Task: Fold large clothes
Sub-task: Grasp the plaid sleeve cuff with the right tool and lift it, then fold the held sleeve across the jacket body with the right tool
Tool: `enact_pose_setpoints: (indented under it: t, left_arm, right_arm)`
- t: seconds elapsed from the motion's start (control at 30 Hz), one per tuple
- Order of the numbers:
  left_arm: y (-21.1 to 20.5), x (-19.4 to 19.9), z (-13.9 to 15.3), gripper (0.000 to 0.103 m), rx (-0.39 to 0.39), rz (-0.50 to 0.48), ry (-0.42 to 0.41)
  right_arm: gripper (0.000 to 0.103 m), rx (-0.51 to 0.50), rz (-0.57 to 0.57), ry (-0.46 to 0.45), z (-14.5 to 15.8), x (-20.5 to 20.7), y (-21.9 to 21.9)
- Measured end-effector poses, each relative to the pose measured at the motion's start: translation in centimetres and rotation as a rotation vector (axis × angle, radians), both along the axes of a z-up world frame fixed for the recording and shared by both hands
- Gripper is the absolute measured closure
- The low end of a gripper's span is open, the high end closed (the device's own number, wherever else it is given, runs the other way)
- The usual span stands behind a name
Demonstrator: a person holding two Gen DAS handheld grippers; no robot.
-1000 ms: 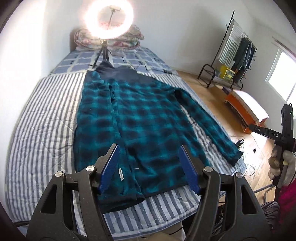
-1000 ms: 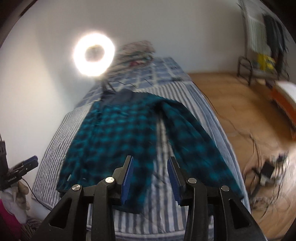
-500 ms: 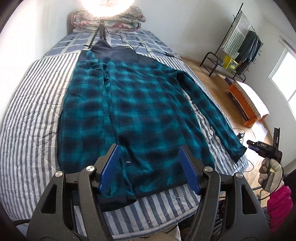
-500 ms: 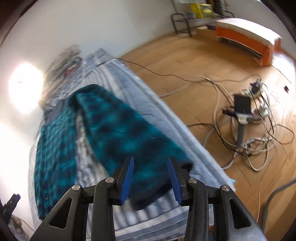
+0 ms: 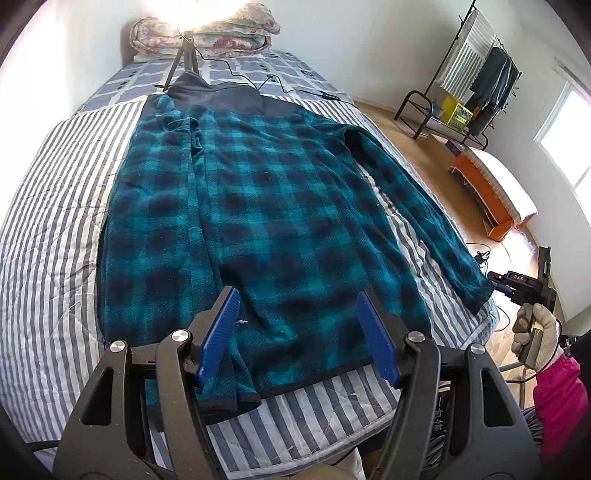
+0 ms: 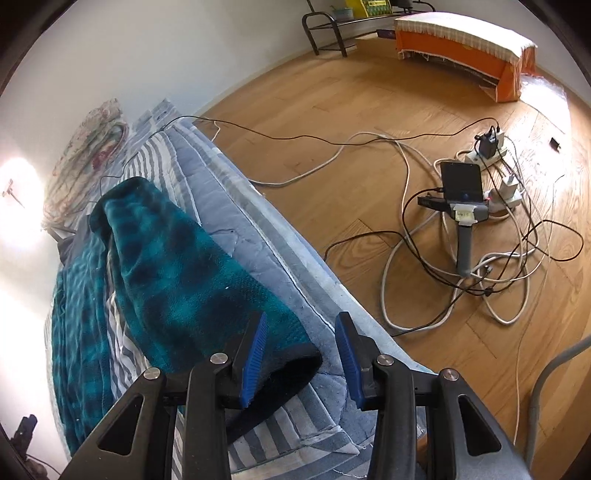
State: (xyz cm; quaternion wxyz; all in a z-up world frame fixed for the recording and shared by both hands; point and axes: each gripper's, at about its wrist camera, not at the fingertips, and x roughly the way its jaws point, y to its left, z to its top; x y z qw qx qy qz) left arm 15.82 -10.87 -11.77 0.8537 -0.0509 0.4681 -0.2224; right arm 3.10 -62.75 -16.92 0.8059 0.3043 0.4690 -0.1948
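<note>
A large teal and black plaid fleece shirt lies flat on the striped bed, collar at the far end. Its left side is folded over the body. Its right sleeve stretches down to the bed's right edge. My left gripper is open and empty above the shirt's hem. My right gripper is open, with the sleeve cuff lying between its blue pads. It also shows at the far right of the left wrist view, next to the cuff.
A tripod with a ring light stands at the bed's head before folded quilts. Tangled cables and a power strip lie on the wooden floor. An orange bench and a clothes rack stand beyond.
My right gripper swung from facing the whole bed down to the sleeve cuff at the bed's right edge. My left gripper tilted down a little towards the shirt's hem.
</note>
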Motion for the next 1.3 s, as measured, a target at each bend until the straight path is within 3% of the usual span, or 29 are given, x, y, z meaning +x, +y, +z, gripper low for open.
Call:
enact_pose_setpoints:
  t: [0.13,0.27,0.37,0.47,0.7,0.93,1.1,1.3]
  left_arm:
    - [-0.1,0.0,-0.1,0.035,0.0,-0.002,0.002]
    - [-0.1,0.0,-0.2,0.035,0.0,-0.006,0.0]
    - [-0.1,-0.1,-0.3,0.035,0.001,-0.003,-0.002]
    - [0.1,-0.1,-0.2,0.035,0.0,0.0,-0.005]
    - [1.4,-0.4,0.3,0.035,-0.012,0.017,-0.019]
    - [3.3,-0.4,0.6,0.035,-0.035,0.052,-0.017]
    - [5.1,-0.2,0.8,0.035,-0.061,0.09,-0.011]
    - [6.2,-0.2,1.0,0.035,-0.081,0.123,-0.016]
  right_arm:
    - [0.063,-0.009,0.052,0.005,-0.1,0.3,1.2]
    - [0.095,-0.075,0.117,0.03,0.4,1.0,2.8]
    - [0.098,-0.127,0.151,0.001,2.2,1.1,4.3]
    - [0.099,-0.19,0.178,-0.035,4.4,1.2,5.8]
    - [0.1,-0.163,0.223,-0.18,9.2,1.6,9.4]
    - [0.1,-0.151,0.408,-0.257,12.7,4.6,17.4]
    - [0.1,-0.202,0.625,-0.22,12.9,7.2,25.1]
    - [0.1,-0.206,0.883,-0.111,8.4,8.7,34.0]
